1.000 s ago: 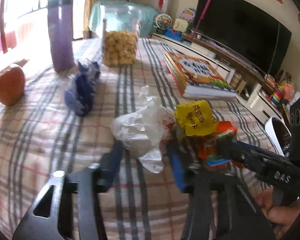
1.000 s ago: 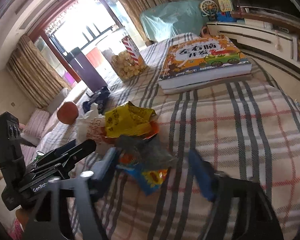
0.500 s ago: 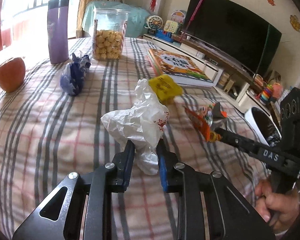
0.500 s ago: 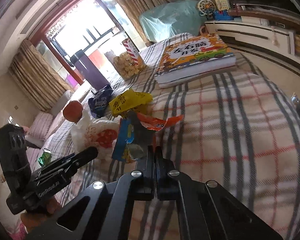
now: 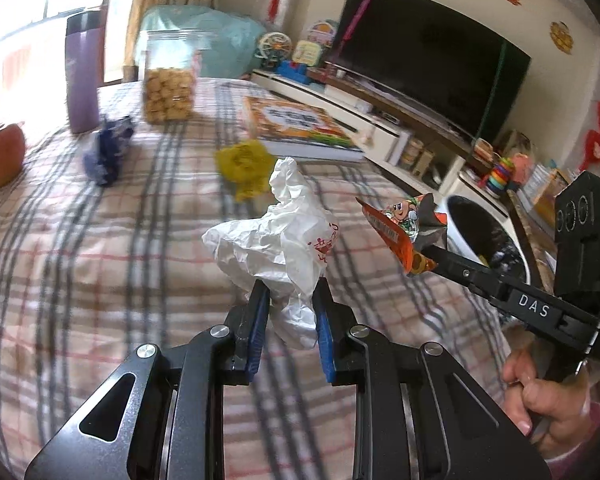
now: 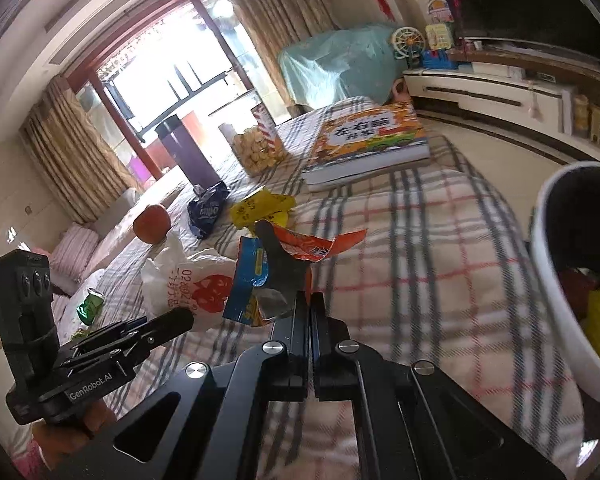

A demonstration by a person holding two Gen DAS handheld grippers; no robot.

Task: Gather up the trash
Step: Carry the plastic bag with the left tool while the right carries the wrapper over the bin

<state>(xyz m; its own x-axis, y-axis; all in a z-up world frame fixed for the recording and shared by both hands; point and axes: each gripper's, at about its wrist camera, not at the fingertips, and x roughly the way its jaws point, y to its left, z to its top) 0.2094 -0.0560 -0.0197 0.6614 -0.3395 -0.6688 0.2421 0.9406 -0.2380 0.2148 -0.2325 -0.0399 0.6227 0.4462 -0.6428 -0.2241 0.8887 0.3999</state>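
Between L tool (image 5: 288,300) pads: plastic bag (image 5: 278,240).

Right tongs (image 6: 309,300) clamped on crumpled snack wrappers (image 6: 284,264), seemingly clear of checked cloth (image 6: 420,248).

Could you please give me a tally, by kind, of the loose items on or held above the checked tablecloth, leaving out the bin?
Trash, 4: white plastic bag, orange snack wrapper, yellow wrapper, blue wrapper
Containers, 2: purple tumbler, snack jar
Fruit, 1: apple
Books, 1: picture book
Total: 8
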